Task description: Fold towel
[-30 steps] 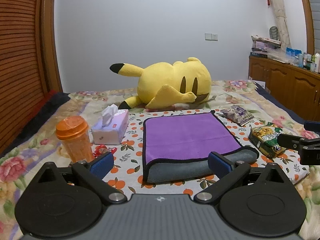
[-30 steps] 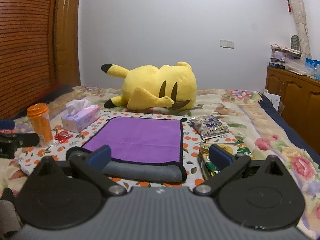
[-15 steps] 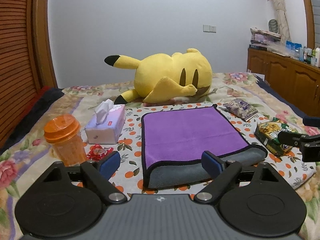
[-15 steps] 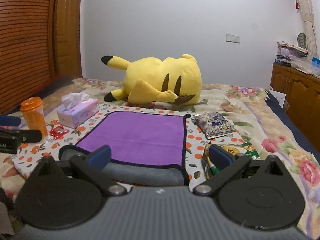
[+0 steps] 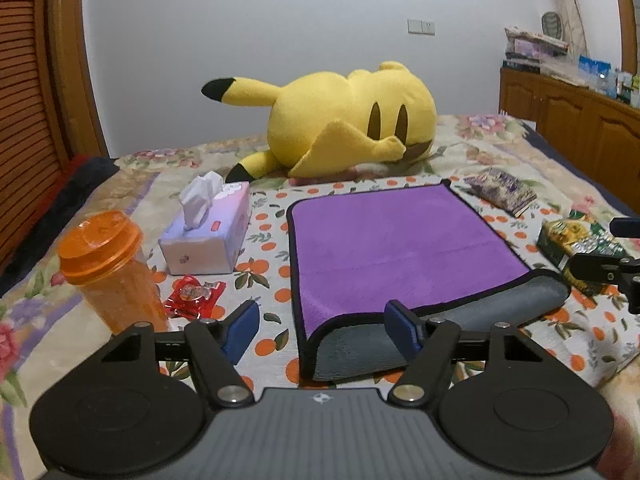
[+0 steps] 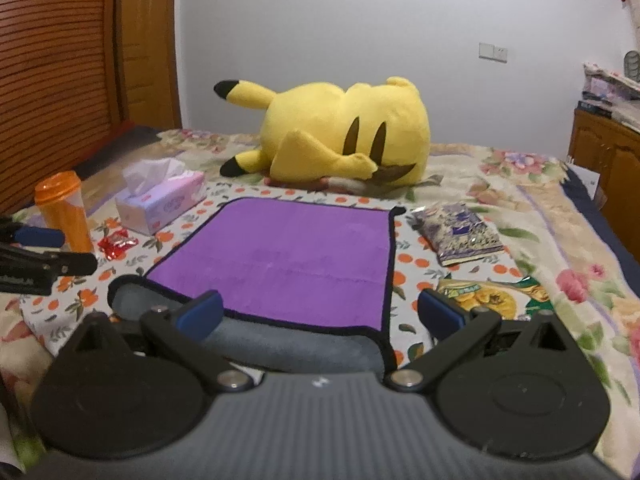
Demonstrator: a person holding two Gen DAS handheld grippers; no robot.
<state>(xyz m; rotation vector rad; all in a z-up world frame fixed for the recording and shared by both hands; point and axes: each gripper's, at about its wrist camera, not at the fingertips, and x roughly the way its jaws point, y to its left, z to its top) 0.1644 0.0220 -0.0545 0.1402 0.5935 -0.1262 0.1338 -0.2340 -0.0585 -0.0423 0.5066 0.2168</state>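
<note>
A purple towel (image 5: 392,248) with a grey underside and black trim lies folded once on the bed, its rounded grey fold (image 5: 460,320) toward me. It also shows in the right wrist view (image 6: 288,256). My left gripper (image 5: 324,330) is open and empty, hovering at the towel's near left corner. My right gripper (image 6: 320,314) is open and empty, over the towel's near right corner. Each gripper shows at the edge of the other's view: the right one (image 5: 608,270) and the left one (image 6: 44,266).
On the bed stand an orange bottle (image 5: 108,268), a tissue box (image 5: 208,232) and a red wrapper (image 5: 192,296) left of the towel. A yellow plush (image 5: 348,120) lies behind it. A purple packet (image 5: 500,190) and a green snack bag (image 5: 576,244) lie right.
Both grippers have moved forward and lower toward the towel's near edge, so the towel looks larger. The left gripper's jaws have narrowed a little. The towel has not moved.
</note>
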